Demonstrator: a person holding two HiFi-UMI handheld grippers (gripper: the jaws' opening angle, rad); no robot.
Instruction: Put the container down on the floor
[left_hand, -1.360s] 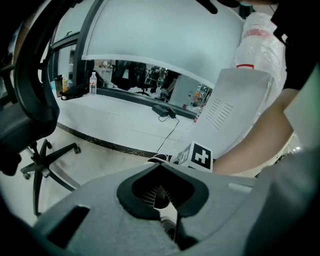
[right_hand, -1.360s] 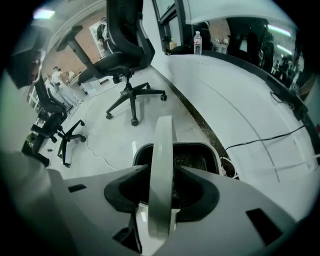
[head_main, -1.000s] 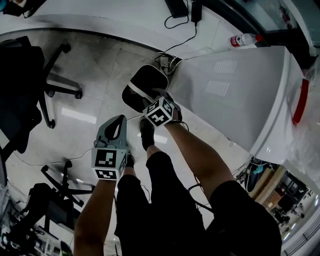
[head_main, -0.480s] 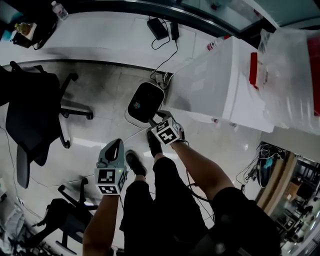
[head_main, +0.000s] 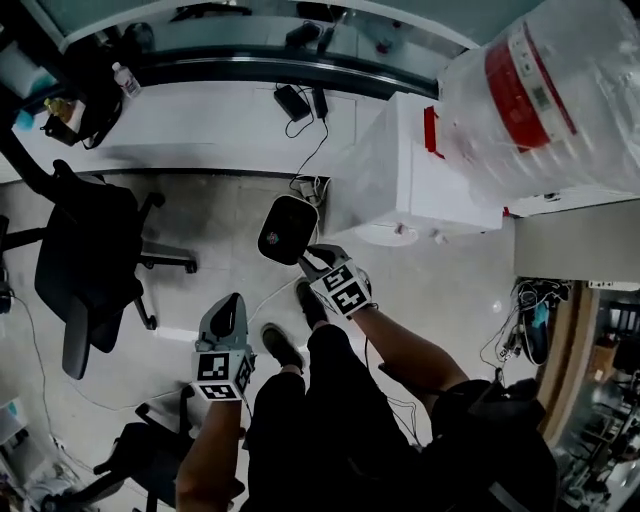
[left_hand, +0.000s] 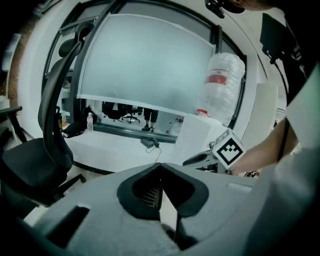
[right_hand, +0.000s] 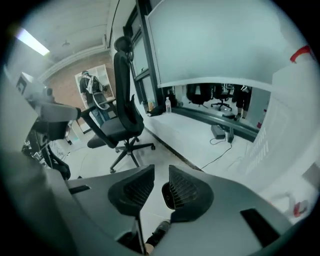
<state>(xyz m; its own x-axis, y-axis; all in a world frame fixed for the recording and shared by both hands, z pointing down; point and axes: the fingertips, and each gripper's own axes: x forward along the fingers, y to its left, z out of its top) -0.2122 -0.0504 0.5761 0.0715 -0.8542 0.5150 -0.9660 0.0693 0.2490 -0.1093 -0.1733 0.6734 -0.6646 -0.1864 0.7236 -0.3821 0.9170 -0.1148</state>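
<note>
Grey floor (head_main: 215, 205) held the dark container (head_main: 288, 228) beside a white cabinet (head_main: 400, 185). Right gripper (head_main: 312, 262) hung just beside it, jaws apart and closing, nothing between. Left gripper (head_main: 226, 306) jaws were together.

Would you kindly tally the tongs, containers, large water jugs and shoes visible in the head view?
Tongs: 2, the left tongs and the right tongs, the latter closing with nothing between them
Container: 1
Large water jug: 1
Shoes: 2
Total: 6
</note>
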